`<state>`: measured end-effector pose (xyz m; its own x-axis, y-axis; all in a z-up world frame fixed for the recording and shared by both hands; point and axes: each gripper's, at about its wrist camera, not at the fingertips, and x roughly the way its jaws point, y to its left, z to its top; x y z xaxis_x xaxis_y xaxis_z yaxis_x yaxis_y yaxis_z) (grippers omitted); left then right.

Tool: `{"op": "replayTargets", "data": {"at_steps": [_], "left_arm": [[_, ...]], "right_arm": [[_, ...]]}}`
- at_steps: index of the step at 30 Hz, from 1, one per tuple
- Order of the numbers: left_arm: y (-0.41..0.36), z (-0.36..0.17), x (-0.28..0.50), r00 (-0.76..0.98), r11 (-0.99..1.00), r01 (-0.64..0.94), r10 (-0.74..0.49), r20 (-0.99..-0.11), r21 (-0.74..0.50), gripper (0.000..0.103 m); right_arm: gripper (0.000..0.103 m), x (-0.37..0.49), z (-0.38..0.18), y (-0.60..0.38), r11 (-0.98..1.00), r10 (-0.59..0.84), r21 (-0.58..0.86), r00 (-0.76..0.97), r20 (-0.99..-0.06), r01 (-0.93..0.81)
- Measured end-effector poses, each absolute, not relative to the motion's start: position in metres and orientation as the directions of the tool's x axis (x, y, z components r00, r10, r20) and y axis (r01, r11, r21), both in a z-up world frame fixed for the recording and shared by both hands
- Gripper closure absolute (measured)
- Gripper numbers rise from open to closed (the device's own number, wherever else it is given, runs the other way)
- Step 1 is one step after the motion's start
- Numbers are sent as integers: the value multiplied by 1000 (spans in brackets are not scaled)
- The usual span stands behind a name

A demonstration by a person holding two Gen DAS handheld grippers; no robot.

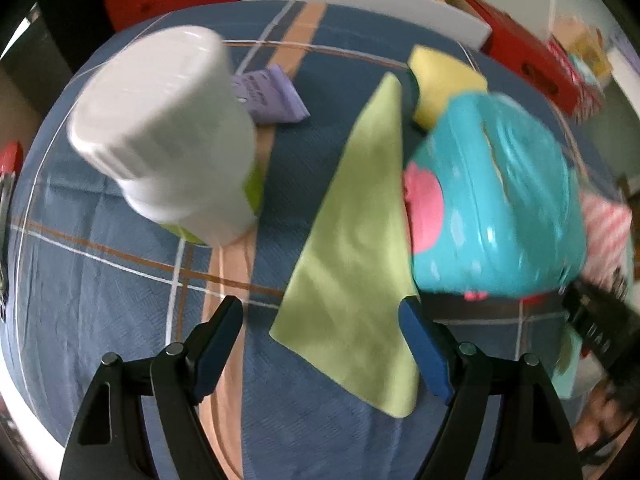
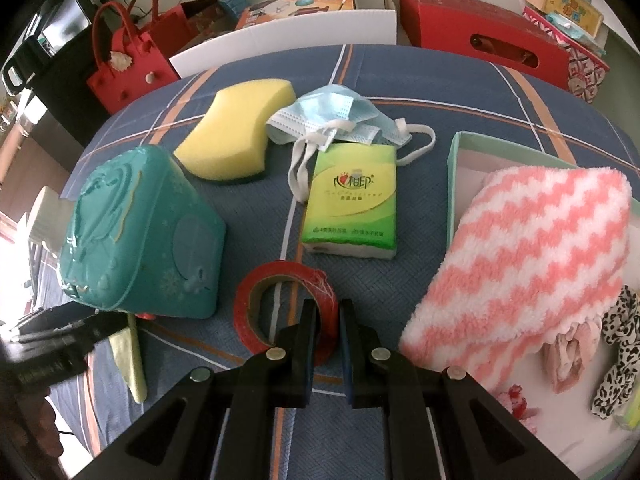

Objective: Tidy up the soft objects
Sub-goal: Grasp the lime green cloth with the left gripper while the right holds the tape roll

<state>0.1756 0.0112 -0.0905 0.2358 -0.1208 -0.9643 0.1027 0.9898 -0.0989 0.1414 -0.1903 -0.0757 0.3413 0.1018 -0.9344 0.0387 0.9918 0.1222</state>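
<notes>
A light green cloth (image 1: 352,260) lies flat on the blue plaid bedcover (image 1: 100,272). My left gripper (image 1: 320,316) hangs over its near corner, jaws wide apart, pads not touching it. A teal wipes pack (image 1: 492,200) stands to the right and a white bottle (image 1: 168,136) to the left. My right gripper (image 2: 329,320) is shut to a narrow gap above a red tape roll (image 2: 256,292); I cannot tell whether it touches the roll. A pink-and-white striped fluffy towel (image 2: 520,260) lies in the pale green box (image 2: 454,168). A yellow sponge (image 2: 236,136), blue face masks (image 2: 332,116) and a green tissue pack (image 2: 352,204) lie ahead.
A purple packet (image 1: 276,96) lies behind the bottle. A leopard scrunchie (image 2: 616,360) and pink fabric (image 2: 568,352) are in the box. Red boxes (image 2: 480,36), a red bag (image 2: 128,72) and a white board (image 2: 288,40) line the far edge.
</notes>
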Motion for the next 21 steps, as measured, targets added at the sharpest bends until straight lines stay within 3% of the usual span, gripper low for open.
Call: {"op": "replayTargets", "data": {"at_steps": [2, 7, 13, 15, 17, 21], "left_arm": [[5, -92, 174, 236, 990, 121, -101, -967, -74, 23], [-15, -92, 173, 243, 985, 157, -108, -964, -70, 38], [-26, -88, 173, 258, 979, 185, -135, -957, -88, 65], [-26, -85, 173, 265, 979, 178, -144, -954, -99, 81], [-21, -83, 175, 271, 979, 169, -159, -949, -115, 90], [-13, -79, 175, 285, 978, 148, -187, -940, -150, 95]], "right_arm": [[91, 141, -76, -191, 992, 102, 122, 341, -934, 39], [91, 142, -76, -191, 992, 102, 122, 341, -934, 39], [91, 141, -77, -188, 993, 94, 114, 342, -935, 38], [91, 140, -77, -187, 993, 93, 112, 342, -935, 38], [91, 140, -77, -186, 993, 90, 110, 342, -935, 38], [91, 140, -77, -185, 993, 92, 113, 345, -934, 40]]}}
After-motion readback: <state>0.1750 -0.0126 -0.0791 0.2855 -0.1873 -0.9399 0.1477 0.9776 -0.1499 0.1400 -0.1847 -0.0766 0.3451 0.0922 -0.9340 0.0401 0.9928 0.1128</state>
